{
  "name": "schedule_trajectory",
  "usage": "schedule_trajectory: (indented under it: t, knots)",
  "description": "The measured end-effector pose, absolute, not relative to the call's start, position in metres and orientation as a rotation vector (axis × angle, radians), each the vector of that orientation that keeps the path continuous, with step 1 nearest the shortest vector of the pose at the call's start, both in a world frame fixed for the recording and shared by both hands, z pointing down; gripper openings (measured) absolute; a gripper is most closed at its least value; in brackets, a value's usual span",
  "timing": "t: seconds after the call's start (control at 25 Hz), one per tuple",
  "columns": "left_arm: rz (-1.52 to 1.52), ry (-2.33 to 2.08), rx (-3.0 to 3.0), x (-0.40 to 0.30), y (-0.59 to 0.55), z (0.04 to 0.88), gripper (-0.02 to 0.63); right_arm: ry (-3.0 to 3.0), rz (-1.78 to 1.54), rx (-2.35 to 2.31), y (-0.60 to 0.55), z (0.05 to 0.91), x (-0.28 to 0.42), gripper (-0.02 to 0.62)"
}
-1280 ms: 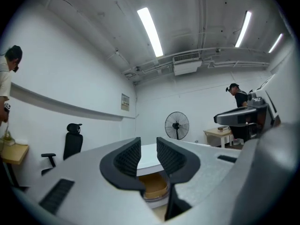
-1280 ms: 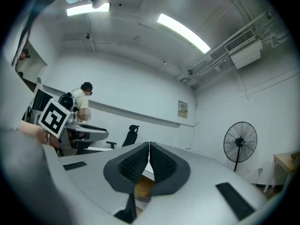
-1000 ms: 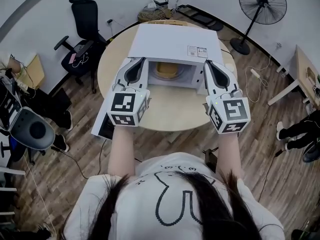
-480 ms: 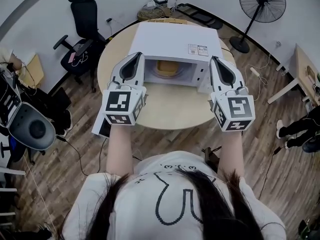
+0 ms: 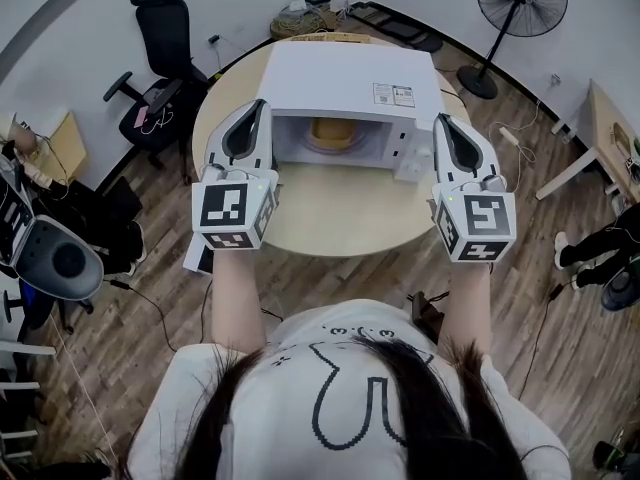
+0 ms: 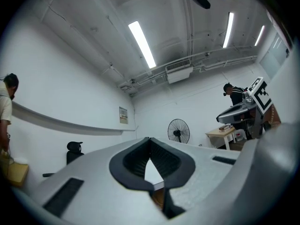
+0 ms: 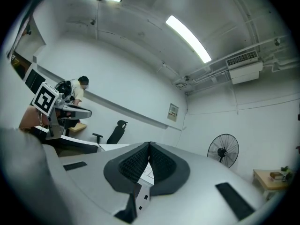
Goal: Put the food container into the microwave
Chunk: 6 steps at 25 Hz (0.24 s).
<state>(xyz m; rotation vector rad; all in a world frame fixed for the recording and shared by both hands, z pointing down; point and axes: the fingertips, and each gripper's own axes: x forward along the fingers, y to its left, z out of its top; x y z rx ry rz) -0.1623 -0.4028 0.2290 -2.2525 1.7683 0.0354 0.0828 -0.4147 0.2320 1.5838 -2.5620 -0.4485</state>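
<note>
A white microwave (image 5: 350,78) stands on a round wooden table (image 5: 340,218), and its front cavity is open. Inside sits a yellowish food container (image 5: 335,133); a sliver of that container (image 6: 159,198) shows below the jaws in the left gripper view. My left gripper (image 5: 260,105) (image 6: 150,140) hovers by the cavity's left side, shut and holding nothing. To the right of the control panel, my right gripper (image 5: 443,119) (image 7: 150,145) is likewise shut and empty. The microwave door is mostly hidden under the left gripper.
A black office chair (image 5: 170,33) stands at the back left and a floor fan (image 5: 525,3) at the back right. A light desk (image 5: 605,133) is at the right edge. Cables lie on the wooden floor. A person (image 7: 77,90) stands by a far wall.
Both grippers have spread apart: the left has slid left, the right has slid right, away from the microwave opening. Both stayed shut. The container has not moved.
</note>
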Motion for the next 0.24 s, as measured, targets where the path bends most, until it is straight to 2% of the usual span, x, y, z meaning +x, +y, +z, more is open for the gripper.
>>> schedule_trajectory:
  t: [0.24]
  knots:
    - [0.038, 1.772, -2.234, -0.1627, -0.4056, 0.2331, 0.009, -2.563, -0.446, 1.586, -0.4167, 0.2358, 0.0868, 0.028]
